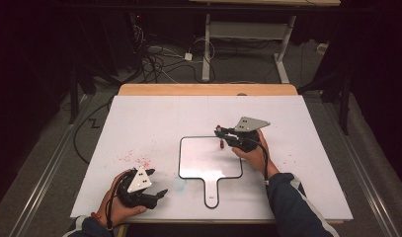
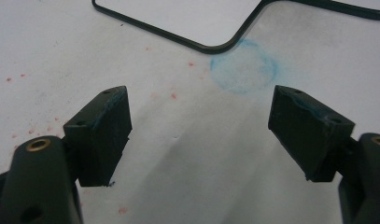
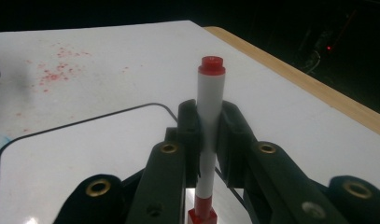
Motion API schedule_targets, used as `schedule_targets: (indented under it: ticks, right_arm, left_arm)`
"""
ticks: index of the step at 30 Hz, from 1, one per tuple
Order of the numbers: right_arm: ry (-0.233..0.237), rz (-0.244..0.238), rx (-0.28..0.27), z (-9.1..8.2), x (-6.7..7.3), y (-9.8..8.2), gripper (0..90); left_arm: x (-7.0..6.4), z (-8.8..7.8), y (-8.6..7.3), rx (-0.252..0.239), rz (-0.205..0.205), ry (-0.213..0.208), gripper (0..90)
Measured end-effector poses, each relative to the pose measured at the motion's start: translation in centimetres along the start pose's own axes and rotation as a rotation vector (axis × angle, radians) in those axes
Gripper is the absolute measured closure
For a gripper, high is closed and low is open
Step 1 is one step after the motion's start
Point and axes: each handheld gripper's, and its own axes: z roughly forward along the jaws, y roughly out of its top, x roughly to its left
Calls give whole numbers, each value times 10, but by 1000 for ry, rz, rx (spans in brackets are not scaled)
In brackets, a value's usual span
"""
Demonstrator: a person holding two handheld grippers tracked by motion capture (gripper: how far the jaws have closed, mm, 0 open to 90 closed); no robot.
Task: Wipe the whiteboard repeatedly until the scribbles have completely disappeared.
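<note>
The right gripper [image 3: 208, 126] has its two black jaws pressed on a marker [image 3: 210, 100], white in the body with a red end above and a red part below the jaws. In the right gripper view the marker stands upright between the pads, clamped at about its middle. In the high view the marker [image 1: 220, 137] is over the right upper part of the small whiteboard [image 1: 198, 158], a white panel with a thin black border and a handle that points toward the person. I cannot tell whether the lower tip touches the panel. I judge that the step in hand is bringing the marker to the board to write; the next move calls for a steady wrist and light pressure, so the marker does not slip in the pads.

The right hand [image 1: 253, 153] reaches from the lower right, forearm angled toward the board. The left gripper [image 1: 159, 193] rests low near the table edge, jaws spread wide with nothing between them, over a faint blue smudge [image 2: 243, 67] and red specks [image 1: 134, 159] on the table [image 1: 154, 113].
</note>
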Motion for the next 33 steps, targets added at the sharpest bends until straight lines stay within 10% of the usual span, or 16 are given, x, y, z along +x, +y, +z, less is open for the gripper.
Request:
schedule_targets:
  ticks: [14, 23, 33]
  right_arm:
    - [-33, 9, 14, -7, -9, -2, 816]
    - [50, -9, -16, 11, 14, 4, 816]
    - [9, 8, -15, -15, 0, -8, 816]
  left_arm:
    - [-1, -1, 0, 2, 5, -2, 202]
    - [-1, 0, 0, 7, 6, -6, 202]
    - [-2, 0, -1, 9, 10, -6, 202]
